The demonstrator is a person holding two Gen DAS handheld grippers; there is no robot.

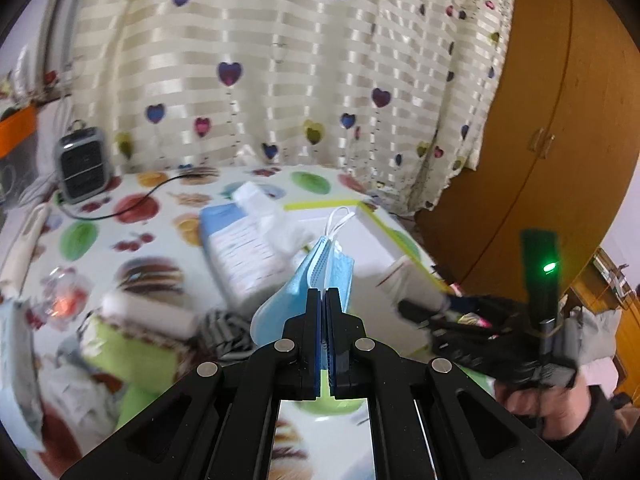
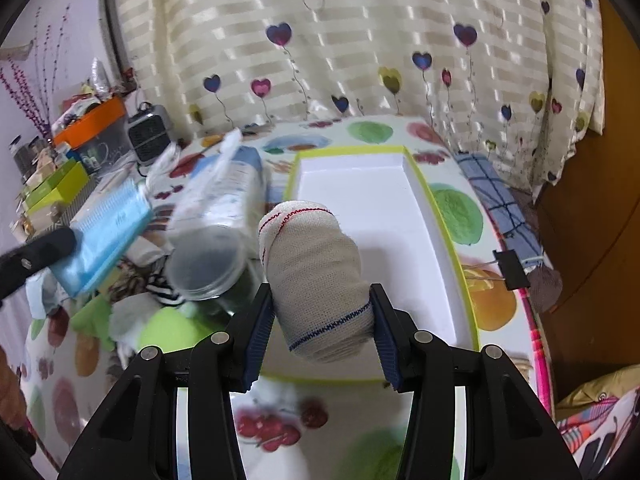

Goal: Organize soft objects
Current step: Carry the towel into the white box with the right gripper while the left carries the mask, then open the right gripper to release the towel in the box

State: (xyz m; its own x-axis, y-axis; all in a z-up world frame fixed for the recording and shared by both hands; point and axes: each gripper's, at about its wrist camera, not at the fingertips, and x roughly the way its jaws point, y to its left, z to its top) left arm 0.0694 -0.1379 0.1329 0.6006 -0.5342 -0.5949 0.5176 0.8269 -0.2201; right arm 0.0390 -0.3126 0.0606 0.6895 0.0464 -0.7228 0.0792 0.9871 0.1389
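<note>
- Two soft items are held off the table, one in each gripper.
- The right gripper (image 2: pixel 322 312) is clamped on a rolled beige bandage (image 2: pixel 316 276), its blue pads pressed against the roll's two sides. The roll has red stitching at its far end and blue stitching near the pads.
- The bandage roll sits above the near left part of a shallow white tray (image 2: pixel 420 216) with a lime-green rim; the tray lies towards the table's right edge.
- The left gripper (image 1: pixel 324 294) is closed tight on a blue face mask (image 1: pixel 320 276); the mask sticks up beyond the fingertips, with its white ear loops (image 1: pixel 338 220) at the top.
- In the right wrist view the same mask (image 2: pixel 108 236) appears at left, above the clutter, pinched by the left gripper (image 2: pixel 60 246).
- Just left of the tray, a clear plastic jar (image 2: pixel 208 264) lies on its side, its open mouth facing the camera, with a blue-and-white packet (image 2: pixel 228 188) behind it.
- Striped and green fabric pieces (image 2: pixel 132 312) are piled at the near left of the table.
- The fruit-print tablecloth (image 2: pixel 280 428) covers the table; a black binder clip (image 2: pixel 512 268) pins it at the right edge, beside a blue checked cloth (image 2: pixel 496 196).
- A small grey heater (image 2: pixel 150 134) stands at the far left corner, before the heart-patterned curtain (image 2: pixel 360 40).
</note>
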